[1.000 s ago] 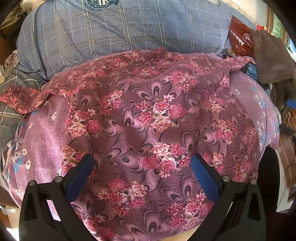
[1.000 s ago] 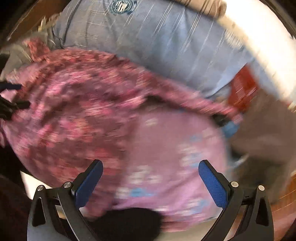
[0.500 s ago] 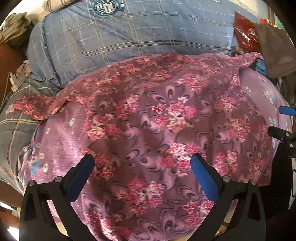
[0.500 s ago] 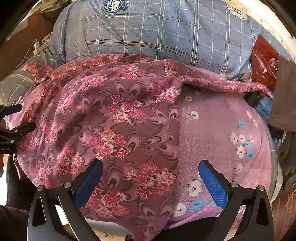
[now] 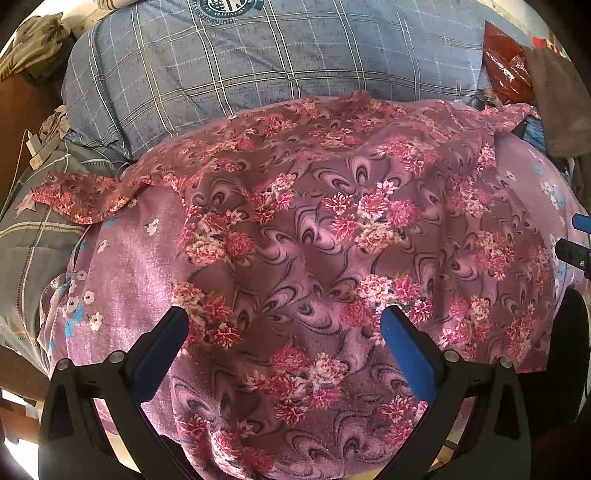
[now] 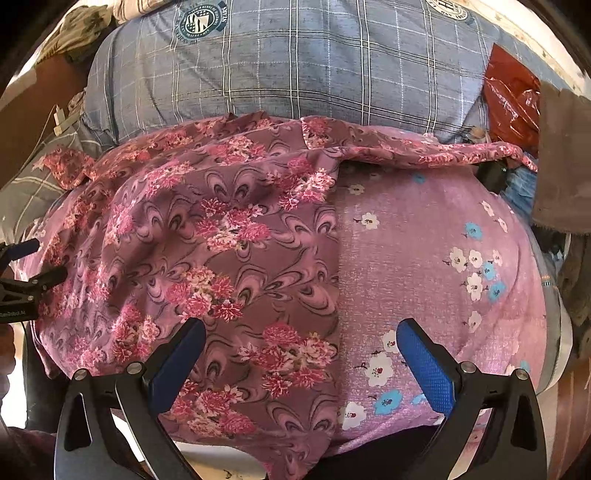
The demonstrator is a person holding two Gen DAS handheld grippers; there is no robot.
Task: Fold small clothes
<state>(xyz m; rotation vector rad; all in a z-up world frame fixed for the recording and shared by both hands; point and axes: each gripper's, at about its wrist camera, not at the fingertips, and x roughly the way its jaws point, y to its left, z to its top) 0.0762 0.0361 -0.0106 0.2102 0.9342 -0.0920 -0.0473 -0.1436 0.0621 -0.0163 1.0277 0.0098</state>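
Your left gripper (image 5: pixel 282 319) hangs over the floral garment (image 5: pixel 332 240) with its blue-padded fingers (image 5: pixel 162 347) spread wide apart and nothing between them; the pads sit above the cloth's near half, and whether they touch it you cannot tell from this angle. Your right gripper (image 6: pixel 301 330) is likewise spread wide with nothing held, poised above the garment's straight right edge, so one finger (image 6: pixel 177 358) is over the flowered print and the other over the pink flowered cover (image 6: pixel 424 258) that lies beneath. The garment, maroon with pink blossoms and swirl motifs, lies spread flat on that pink cover, filling most of it from the near edge to the far edge. One sleeve (image 5: pixel 81 195) reaches out over the left edge onto a grey checked cloth (image 5: pixel 33 236), and the other sleeve (image 6: pixel 461 151) stretches along the far edge toward the right corner. Beyond the far edge rests a blue checked pillow (image 6: pixel 295 62) with a round crest (image 6: pixel 201 20) printed on it. A red plastic bag (image 6: pixel 513 99) sits at the far right, just beside a brown cloth (image 6: pixel 565 158) hanging there. In the left wrist view the tip of your right gripper shows at the right edge (image 5: pixel 576 240) of the cover.
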